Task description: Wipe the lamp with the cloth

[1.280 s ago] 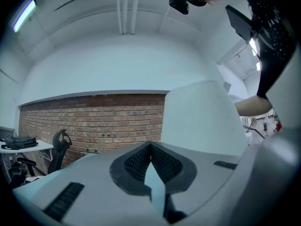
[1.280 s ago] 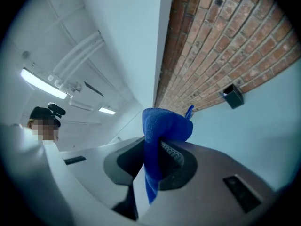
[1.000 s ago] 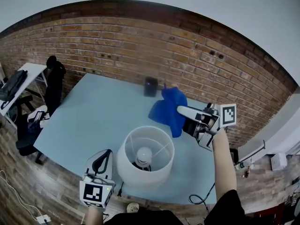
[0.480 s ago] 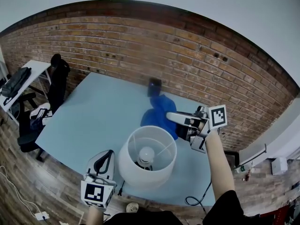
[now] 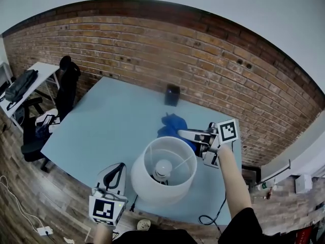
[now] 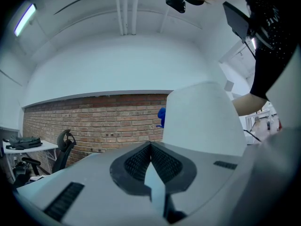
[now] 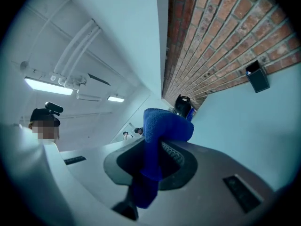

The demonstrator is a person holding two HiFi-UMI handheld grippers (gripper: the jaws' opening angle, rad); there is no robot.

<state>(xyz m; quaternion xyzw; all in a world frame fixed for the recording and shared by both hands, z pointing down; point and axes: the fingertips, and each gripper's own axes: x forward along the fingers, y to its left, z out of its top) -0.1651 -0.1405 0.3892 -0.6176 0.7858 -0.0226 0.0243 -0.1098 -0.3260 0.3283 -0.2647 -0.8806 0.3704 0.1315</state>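
Note:
The lamp (image 5: 163,169) stands on the light blue table (image 5: 111,126) near its front edge, a white drum shade with the bulb (image 5: 162,165) showing inside. My right gripper (image 5: 180,132) is shut on the blue cloth (image 5: 171,126), which bunches just past the shade's far rim; whether it touches the shade I cannot tell. In the right gripper view the cloth (image 7: 162,128) fills the jaws of the right gripper (image 7: 157,145). My left gripper (image 5: 117,166) is low and left of the shade, shut and empty. In the left gripper view the left gripper (image 6: 150,147) points past the shade (image 6: 202,119).
A small black box (image 5: 172,94) stands at the table's far edge against the brick wall (image 5: 152,50). A black office chair (image 5: 63,88) and a white desk (image 5: 30,78) are at the left. A black cord (image 5: 210,216) hangs off the table's front right.
My right gripper has come down and towards me with the cloth, from well beyond the lamp to the shade's far rim. The left gripper has stayed in place.

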